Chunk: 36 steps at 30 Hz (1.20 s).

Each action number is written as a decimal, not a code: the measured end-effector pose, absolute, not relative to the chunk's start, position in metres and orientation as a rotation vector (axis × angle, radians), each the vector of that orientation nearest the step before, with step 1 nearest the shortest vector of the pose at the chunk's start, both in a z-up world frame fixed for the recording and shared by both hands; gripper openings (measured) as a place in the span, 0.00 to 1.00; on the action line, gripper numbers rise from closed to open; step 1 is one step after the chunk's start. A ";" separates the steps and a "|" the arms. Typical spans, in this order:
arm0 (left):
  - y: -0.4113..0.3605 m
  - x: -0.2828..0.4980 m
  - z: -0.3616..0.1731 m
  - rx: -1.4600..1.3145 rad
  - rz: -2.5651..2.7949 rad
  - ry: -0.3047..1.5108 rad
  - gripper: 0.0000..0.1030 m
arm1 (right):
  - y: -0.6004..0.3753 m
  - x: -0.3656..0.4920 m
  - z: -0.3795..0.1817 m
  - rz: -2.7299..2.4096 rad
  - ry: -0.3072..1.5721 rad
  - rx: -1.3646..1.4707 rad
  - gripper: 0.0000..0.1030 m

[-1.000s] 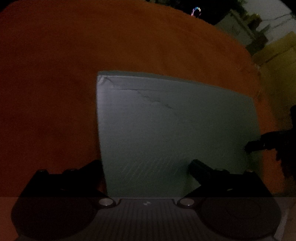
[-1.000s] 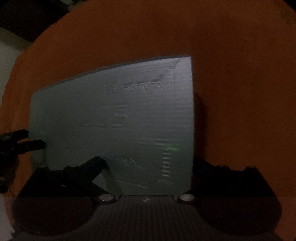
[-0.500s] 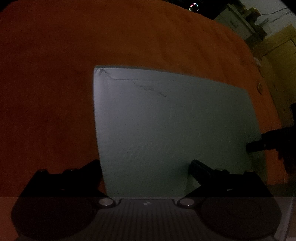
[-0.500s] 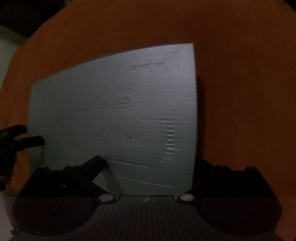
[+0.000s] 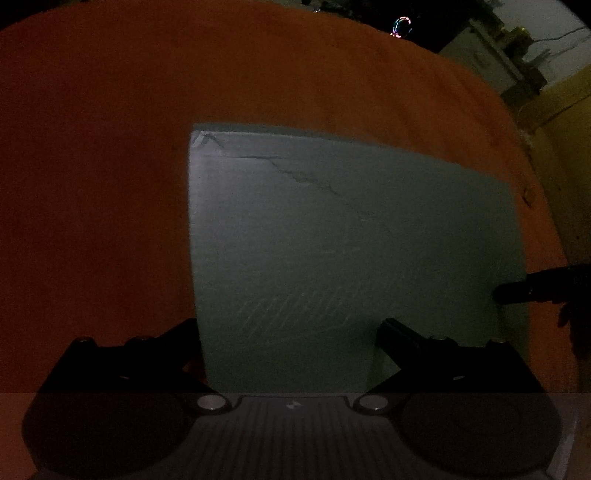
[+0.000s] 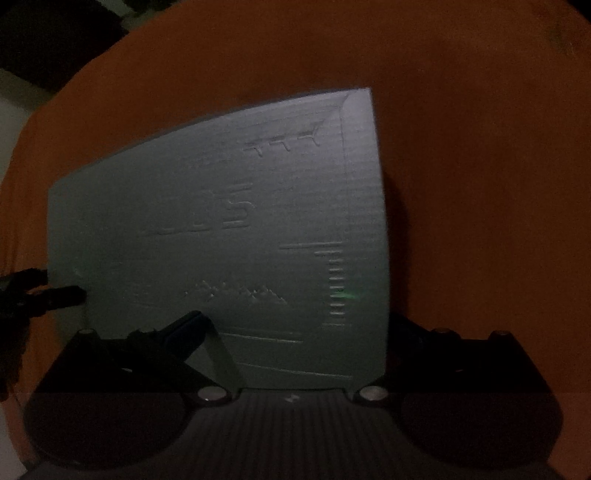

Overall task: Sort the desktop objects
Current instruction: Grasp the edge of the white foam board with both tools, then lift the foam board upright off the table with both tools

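A grey-green flat board (image 5: 332, 240) with a cracked face fills the left wrist view. Its other face (image 6: 221, 221) carries embossed marks and a ruler scale. My left gripper (image 5: 288, 328) is shut on the board's near edge, with the left finger behind the board and the right fingertip (image 5: 391, 332) in front. My right gripper (image 6: 295, 321) grips the opposite side the same way, mirrored. Each gripper's dark fingers appear at the board's far edge in the other view: the right gripper (image 5: 517, 290) and the left gripper (image 6: 55, 291). The light is dim.
An orange tablecloth (image 5: 92, 184) lies under and around the board, also seen as the cloth (image 6: 480, 184). Beyond the table's far right edge stand a yellow cabinet (image 5: 561, 122), a pale unit (image 5: 480, 48) and a small coloured light ring (image 5: 400, 26).
The board has shifted slightly with both grippers: its embossed marks slid up, then partly back down, in the right wrist view. The background drifted a little. Both grips stayed the same.
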<state>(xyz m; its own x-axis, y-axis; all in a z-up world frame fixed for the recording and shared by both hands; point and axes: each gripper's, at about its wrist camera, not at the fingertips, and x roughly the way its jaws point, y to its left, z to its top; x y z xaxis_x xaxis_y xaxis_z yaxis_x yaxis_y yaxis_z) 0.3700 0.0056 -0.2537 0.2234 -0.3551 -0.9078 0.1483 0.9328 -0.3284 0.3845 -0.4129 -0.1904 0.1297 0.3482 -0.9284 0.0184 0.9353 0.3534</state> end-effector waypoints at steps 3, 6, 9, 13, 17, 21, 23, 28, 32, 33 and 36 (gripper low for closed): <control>0.013 0.368 -0.264 -0.211 -0.343 1.321 1.00 | -0.422 0.381 -0.200 0.254 1.439 0.312 1.00; 0.020 0.361 -0.265 -0.212 -0.356 1.318 0.99 | -0.431 0.374 -0.201 0.280 1.438 0.311 1.00; 0.023 0.355 -0.264 -0.206 -0.368 1.327 0.99 | -0.438 0.371 -0.200 0.288 1.445 0.315 1.00; 0.022 0.349 -0.263 -0.187 -0.363 1.319 1.00 | -0.445 0.370 -0.195 0.279 1.427 0.317 1.00; 0.020 0.347 -0.262 -0.191 -0.357 1.311 1.00 | -0.433 0.360 -0.211 0.297 1.406 0.332 1.00; 0.013 0.347 -0.258 -0.191 -0.342 1.304 1.00 | -0.428 0.360 -0.206 0.303 1.398 0.331 1.00; 0.011 0.348 -0.255 -0.195 -0.339 1.314 1.00 | -0.424 0.363 -0.203 0.293 1.418 0.318 1.00; 0.005 0.353 -0.244 -0.205 -0.330 1.317 0.99 | -0.425 0.371 -0.180 0.282 1.433 0.276 1.00; 0.008 0.355 -0.231 -0.211 -0.311 1.313 0.99 | -0.427 0.373 -0.166 0.269 1.413 0.278 1.00; 0.008 0.356 -0.228 -0.215 -0.304 1.313 0.99 | -0.427 0.373 -0.163 0.268 1.412 0.278 1.00; 0.010 0.357 -0.219 -0.218 -0.288 1.304 0.99 | -0.428 0.372 -0.154 0.269 1.403 0.273 1.00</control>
